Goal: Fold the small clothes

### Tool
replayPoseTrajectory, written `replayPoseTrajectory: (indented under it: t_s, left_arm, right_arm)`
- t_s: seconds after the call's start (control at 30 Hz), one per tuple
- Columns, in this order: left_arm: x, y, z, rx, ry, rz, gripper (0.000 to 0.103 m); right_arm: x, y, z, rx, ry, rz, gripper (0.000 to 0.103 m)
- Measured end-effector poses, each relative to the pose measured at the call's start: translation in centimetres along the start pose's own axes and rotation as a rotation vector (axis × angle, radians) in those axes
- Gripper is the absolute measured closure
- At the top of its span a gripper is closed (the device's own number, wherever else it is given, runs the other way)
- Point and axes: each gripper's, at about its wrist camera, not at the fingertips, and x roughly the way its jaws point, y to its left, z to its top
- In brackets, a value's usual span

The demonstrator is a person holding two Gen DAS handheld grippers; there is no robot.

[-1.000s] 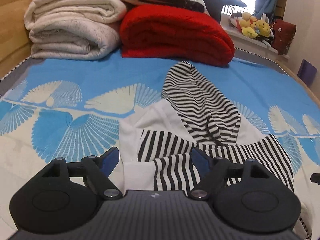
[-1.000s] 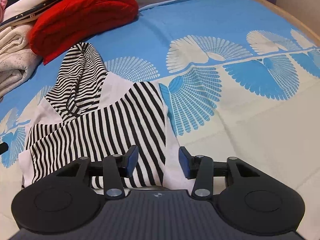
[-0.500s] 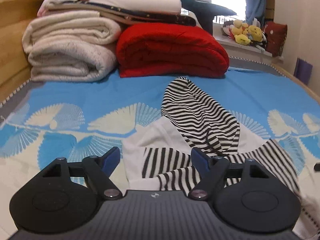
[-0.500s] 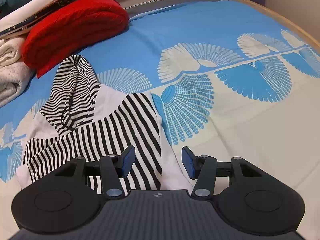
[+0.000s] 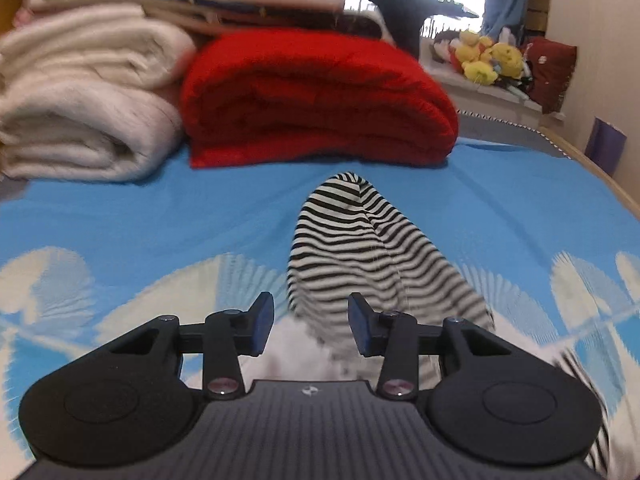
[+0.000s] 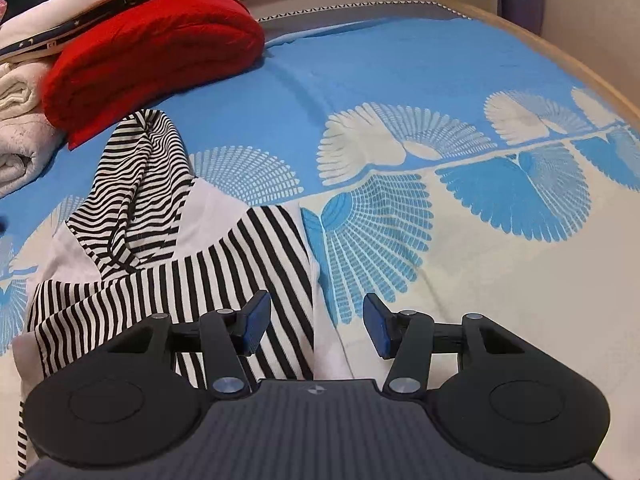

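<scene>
Left gripper (image 5: 311, 323): jaws apart, nothing between the blue pads; we see white cloth and stripes just beyond the tips.
Right gripper (image 6: 317, 323): jaws spread wide, empty; its left pad sits over the striped panel, its right pad over bare bed cover.
Step in hand: we judge this as the approach before a grasp. The garment is not yet folded and neither gripper has hold of it.
Next move: we would expect each gripper to drop onto a near edge of the cloth and close on one layer only. The fabric is thin and bunched, so taking a double layer is a risk.
Striped garment (image 6: 168, 264): black-and-white stripes with white panels, lying crumpled on the bed cover (image 6: 460, 80). In the right view it lies ahead and to the left of the gripper, its near hem under the gripper body. In the left view the narrow-striped hood part (image 5: 360, 248) stretches straight ahead.
Beyond: red folded blanket (image 5: 316, 96) and cream blankets (image 5: 84, 120), stacked at the far end, well apart from the garment body; the hood tip comes near the red one.
Far: soft toys (image 5: 486, 60) on a ledge.
</scene>
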Motion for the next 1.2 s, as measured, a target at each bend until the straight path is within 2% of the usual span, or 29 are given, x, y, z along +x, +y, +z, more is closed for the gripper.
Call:
replayPoseTrajectory:
  t_s: [0.13, 0.17, 0.23, 0.3, 0.43, 0.57, 0.63, 0.7, 0.73, 0.77, 0.9, 1.0, 1.07, 1.13, 1.2]
  left_arm:
    - [8.4, 0.5, 3.5, -0.045, 0.064, -0.002, 0.057]
    - [10.1, 0.5, 4.4, -0.047, 0.069, 0.012, 0.056]
    - [13.6, 0.5, 5.9, -0.06, 0.077, 0.024, 0.045]
    - [16.7, 0.4, 7.2, -0.081, 0.097, 0.044, 0.018]
    - [22.2, -0.1, 9.7, -0.092, 0.129, 0.082, 0.018]
    - [25.5, -0.8, 11.3, -0.073, 0.135, 0.086, 0.019]
    - [26.4, -1.3, 11.4, -0.039, 0.145, 0.081, 0.029]
    - [26.8, -1.9, 11.0, 0.0, 0.173, 0.045, 0.082]
    - [26.8, -2.1, 10.7, 0.012, 0.196, 0.019, 0.096]
    - [26.3, -2.4, 10.3, 0.033, 0.199, -0.002, 0.102]
    - [20.7, -3.6, 9.3, 0.153, 0.108, -0.079, 0.102]
    - [13.0, -4.7, 7.6, 0.251, 0.029, -0.212, 0.102]
    - [6.4, -5.4, 5.1, 0.316, 0.013, -0.334, 0.102]
    - [-1.2, -5.9, 1.3, 0.405, 0.03, -0.468, 0.102]
    - [-7.4, -5.9, -2.9, 0.477, 0.108, -0.572, 0.101]
  right_arm:
    - [0.5, -0.1, 0.5, -0.019, 0.009, 0.009, 0.053]
    - [0.7, -0.2, 0.6, -0.025, 0.011, 0.013, 0.057]
    - [0.9, -0.3, 0.7, -0.03, 0.015, 0.016, 0.066]
    - [1.3, -0.5, 0.8, -0.021, 0.026, 0.019, 0.075]
    - [1.8, -0.8, 0.9, 0.01, 0.032, 0.003, 0.078]
    - [2.4, -1.2, 0.8, 0.018, 0.038, -0.014, 0.078]
    - [2.6, -1.5, 0.8, 0.025, 0.044, -0.022, 0.078]
    - [2.7, -1.7, 1.0, 0.033, 0.043, -0.031, 0.078]
    - [2.7, -1.7, 1.0, 0.038, 0.04, -0.034, 0.078]
    - [2.6, -1.7, 1.1, 0.041, 0.036, -0.036, 0.078]
    - [2.0, -1.6, 1.3, 0.05, 0.015, -0.038, 0.079]
    - [1.2, -1.9, 1.7, 0.068, -0.003, -0.028, 0.08]
    - [0.4, -2.4, 2.0, 0.089, -0.022, -0.024, 0.08]
    - [-0.4, -2.9, 2.1, 0.113, -0.042, -0.019, 0.08]
    - [-1.1, -3.4, 2.0, 0.134, -0.057, -0.008, 0.08]
